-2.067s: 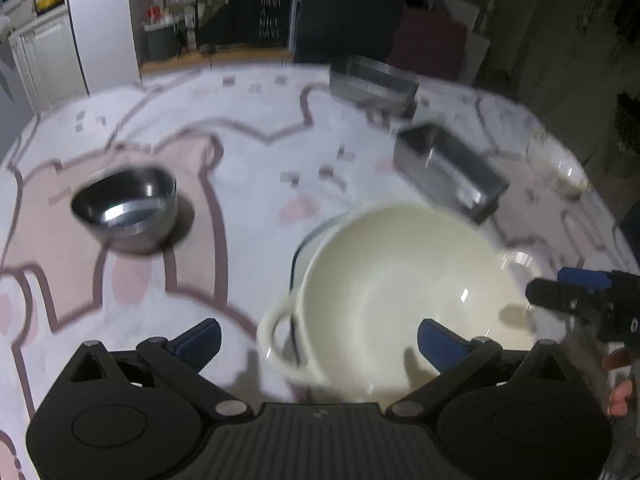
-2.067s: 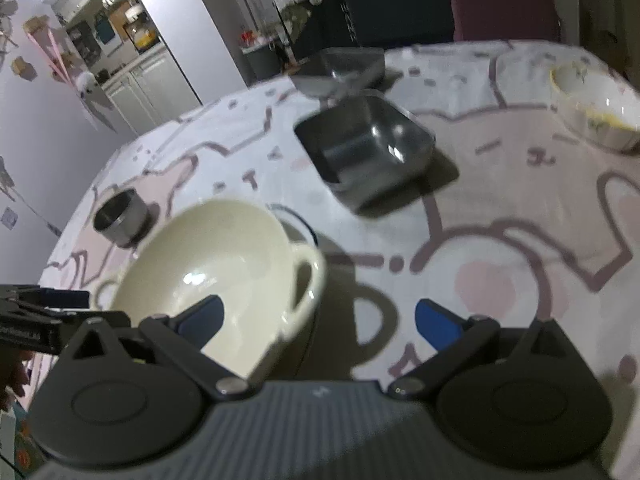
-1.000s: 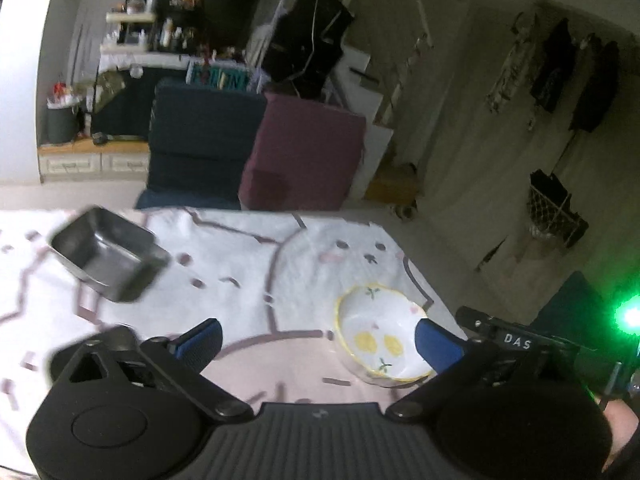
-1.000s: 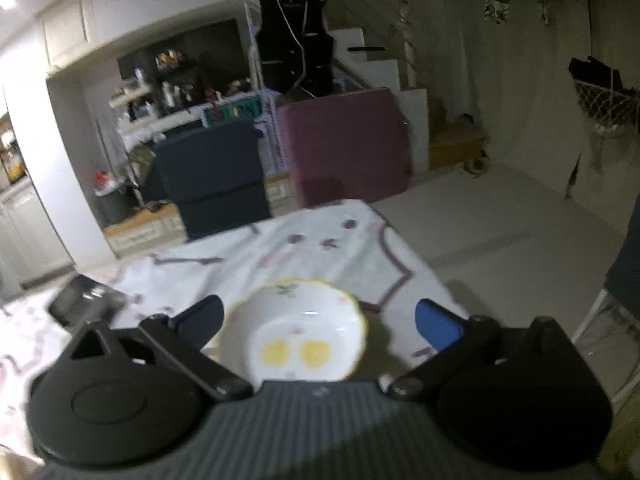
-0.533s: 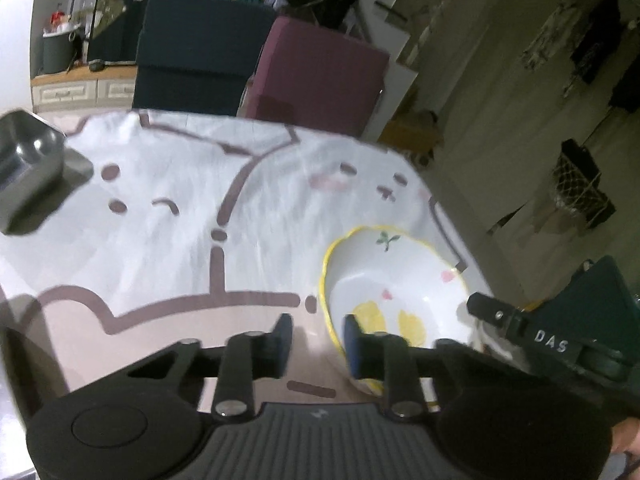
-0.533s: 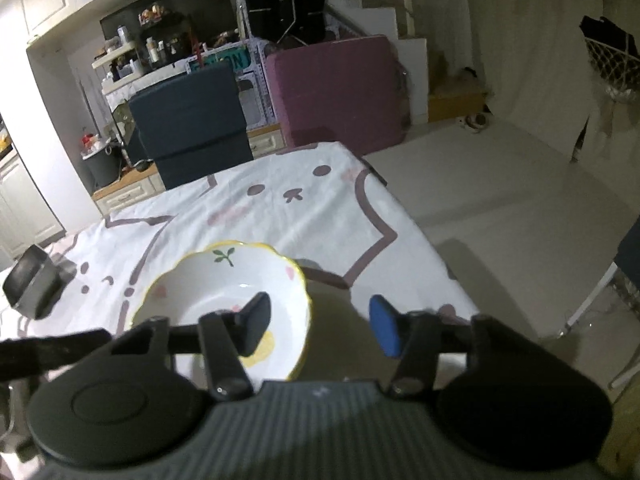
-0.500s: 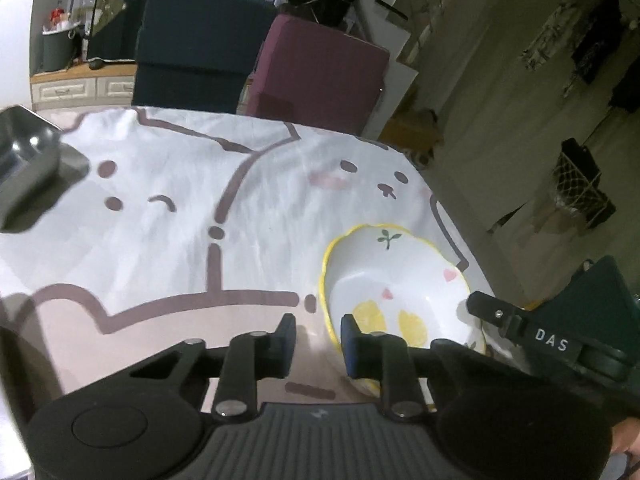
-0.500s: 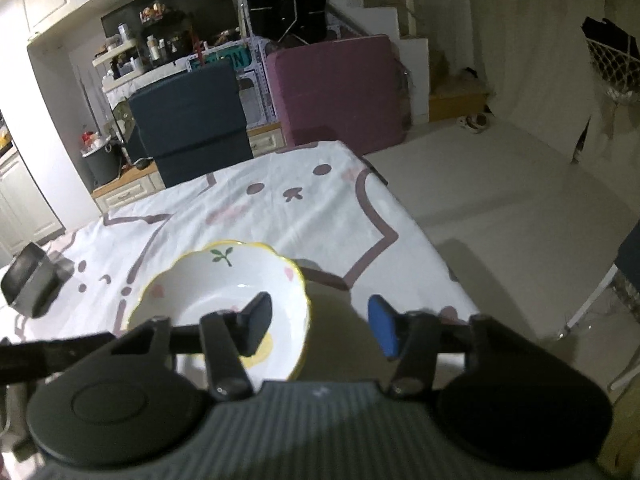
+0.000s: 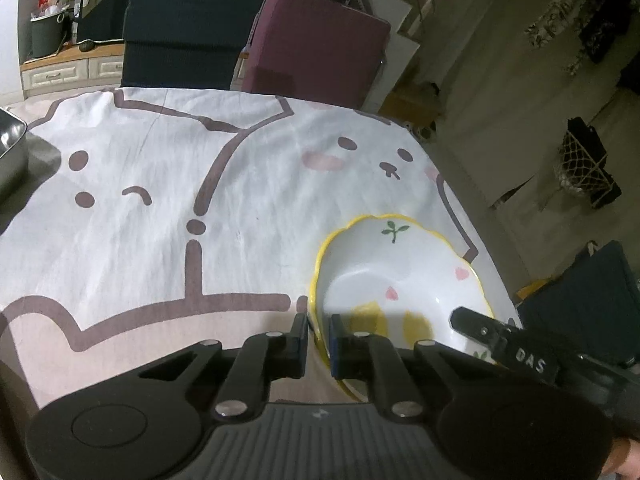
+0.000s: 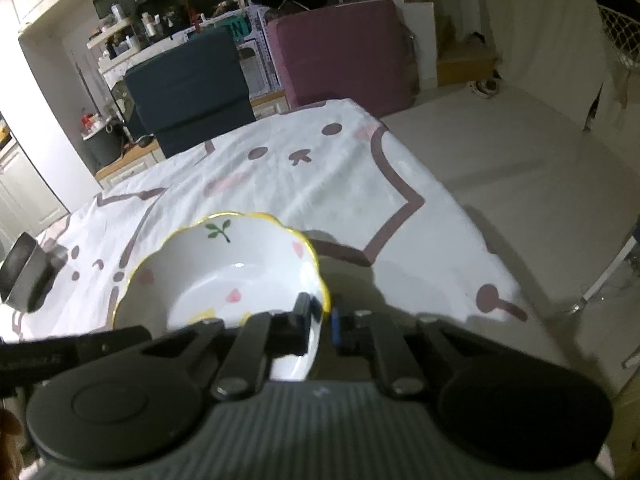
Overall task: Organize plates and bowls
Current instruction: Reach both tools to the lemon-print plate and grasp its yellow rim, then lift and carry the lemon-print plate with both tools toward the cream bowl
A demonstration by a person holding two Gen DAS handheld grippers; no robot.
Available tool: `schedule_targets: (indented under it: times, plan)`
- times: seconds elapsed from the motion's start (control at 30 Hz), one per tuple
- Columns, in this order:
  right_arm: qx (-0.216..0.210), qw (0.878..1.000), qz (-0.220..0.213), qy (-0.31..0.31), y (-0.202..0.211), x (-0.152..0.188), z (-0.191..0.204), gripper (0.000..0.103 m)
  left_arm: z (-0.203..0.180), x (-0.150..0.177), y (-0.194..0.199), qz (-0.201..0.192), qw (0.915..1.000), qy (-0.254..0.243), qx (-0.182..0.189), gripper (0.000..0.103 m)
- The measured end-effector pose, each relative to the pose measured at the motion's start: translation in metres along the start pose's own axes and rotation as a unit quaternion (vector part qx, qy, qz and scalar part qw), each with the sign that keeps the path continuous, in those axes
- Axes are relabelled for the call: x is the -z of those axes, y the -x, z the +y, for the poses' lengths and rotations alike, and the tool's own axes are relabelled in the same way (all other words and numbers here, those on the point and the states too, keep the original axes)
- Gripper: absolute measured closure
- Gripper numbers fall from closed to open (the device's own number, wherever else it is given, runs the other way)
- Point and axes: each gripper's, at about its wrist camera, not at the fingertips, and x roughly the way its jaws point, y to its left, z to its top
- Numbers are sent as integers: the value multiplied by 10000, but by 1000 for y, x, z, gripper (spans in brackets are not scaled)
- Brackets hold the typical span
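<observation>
Both my claws have just been closing: the left claw [image 9: 318, 338] now pinches the near-left rim of the yellow-edged bowl [image 9: 394, 276], the right claw [image 10: 320, 322] its opposite rim; it sits on the surface [image 9: 160, 208], ready to lift

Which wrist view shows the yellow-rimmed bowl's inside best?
The left wrist view: the yellow-rimmed bowl shows most of its inside, sprig, hearts and yellow patches. In the right wrist view the bowl is clear too, but the right gripper hides its near part.
</observation>
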Motion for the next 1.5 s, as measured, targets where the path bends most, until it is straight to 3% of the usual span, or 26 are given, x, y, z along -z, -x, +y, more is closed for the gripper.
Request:
schedule_targets:
  times: [0.17, 0.3, 0.57, 0.77, 1.07, 1.5]
  plan:
    - [-67, 9998, 150, 117, 4, 1, 2, 94, -5, 4, 6, 5, 9995, -265, -185, 95]
    - [2, 9994, 129, 307, 15, 6, 13, 94, -1, 10, 24, -31, 9997, -223, -131, 95]
    - [-210, 9992, -151, 321, 70, 7, 42, 94, 11, 12, 112, -619, 9978, -189, -119, 95]
    - [-560, 9964, -483, 418, 126, 11, 84, 94, 31, 22, 193, -1076, 9941, -31, -147, 95]
    - [-1122, 9883, -755, 705, 194, 39, 155, 94, 75, 56, 293, -1494, 9874, 113, -507, 95]
    - [-1617, 9786, -599, 1120, 226, 95, 252, 93, 153, 111, 371, -1637, 9797, 569, -1007, 95]
